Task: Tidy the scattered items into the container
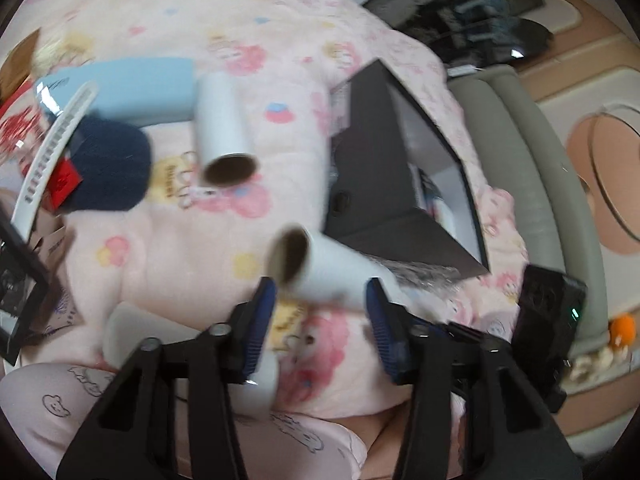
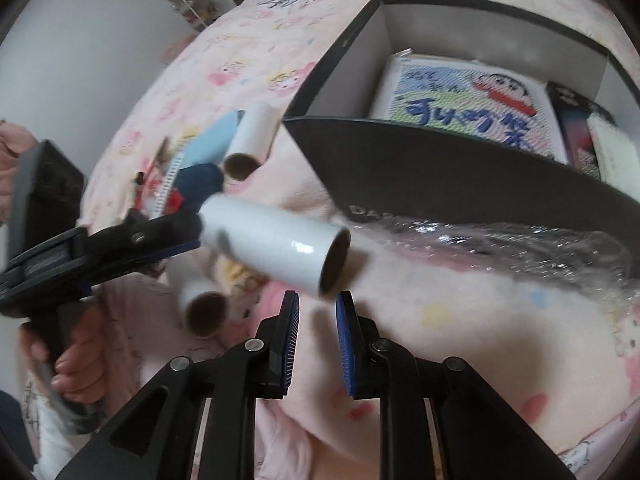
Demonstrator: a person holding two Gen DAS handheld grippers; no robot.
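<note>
A white cardboard roll (image 2: 276, 246) hangs above a pink cartoon-print blanket (image 1: 224, 20), just ahead of the left gripper (image 1: 322, 292). Whether that claw is grasping it cannot be told: in the left wrist view its blue pads sit wide apart either side of the roll's near end, while the right wrist view shows the roll meeting the claw's tip. The right gripper (image 2: 318, 304) is released, its pads slightly apart and holding nothing, with the roll's open brown end just above them.

The roll's long axis runs from the left claw's tip toward the right claw, tilted a little downward, hollow end leading. It looks light and stiff but crushable, with a glossy, likely slippery skin, so a gentle grip across the middle of the barrel seems best.

Beyond the right claw, up and to its right, sits the open black box (image 2: 440, 168), already holding printed packets. Crinkled clear plastic wrap (image 2: 500, 248) lies against its near wall. Two more white rolls (image 2: 252, 140) rest on the blanket.
</note>
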